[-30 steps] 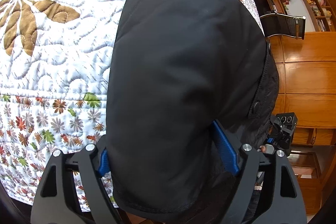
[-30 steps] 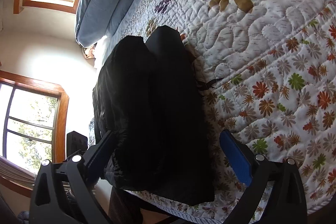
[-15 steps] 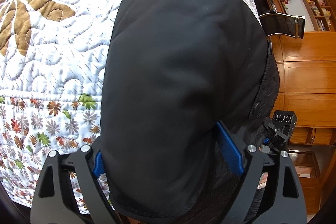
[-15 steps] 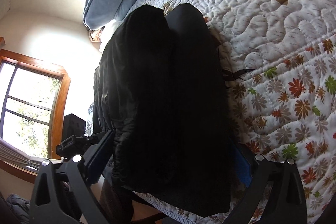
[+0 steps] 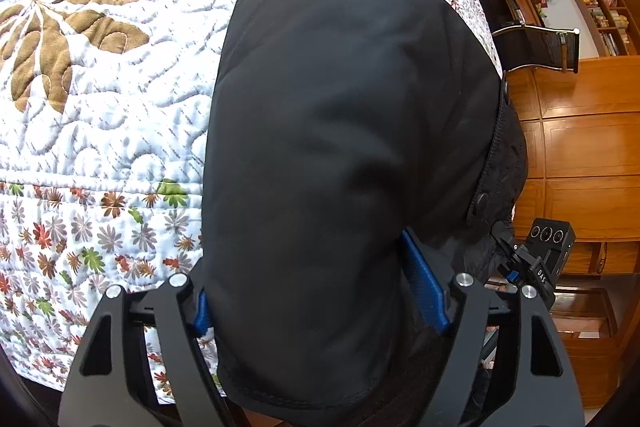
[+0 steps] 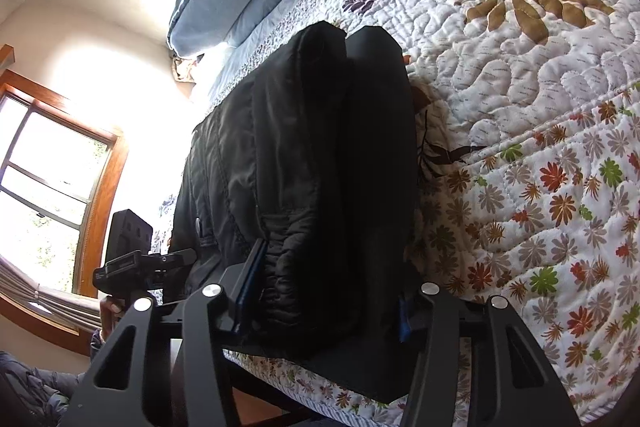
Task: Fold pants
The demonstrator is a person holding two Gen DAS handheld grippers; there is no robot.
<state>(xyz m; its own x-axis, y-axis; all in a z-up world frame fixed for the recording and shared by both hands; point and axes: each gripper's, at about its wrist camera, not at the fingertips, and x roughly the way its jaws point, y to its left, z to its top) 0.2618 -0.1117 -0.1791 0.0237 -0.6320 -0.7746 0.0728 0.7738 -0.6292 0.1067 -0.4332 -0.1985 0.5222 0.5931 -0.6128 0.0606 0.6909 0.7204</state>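
Two-layered black padded pants (image 5: 344, 131), folded

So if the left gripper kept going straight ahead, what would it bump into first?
The black pants. The left gripper already has the folded fabric between its fingers, so it meets more pants before the quilt.

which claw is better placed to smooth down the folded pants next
Probably neither: the left claw and right claw each straddle one end of the black pants on the quilt.
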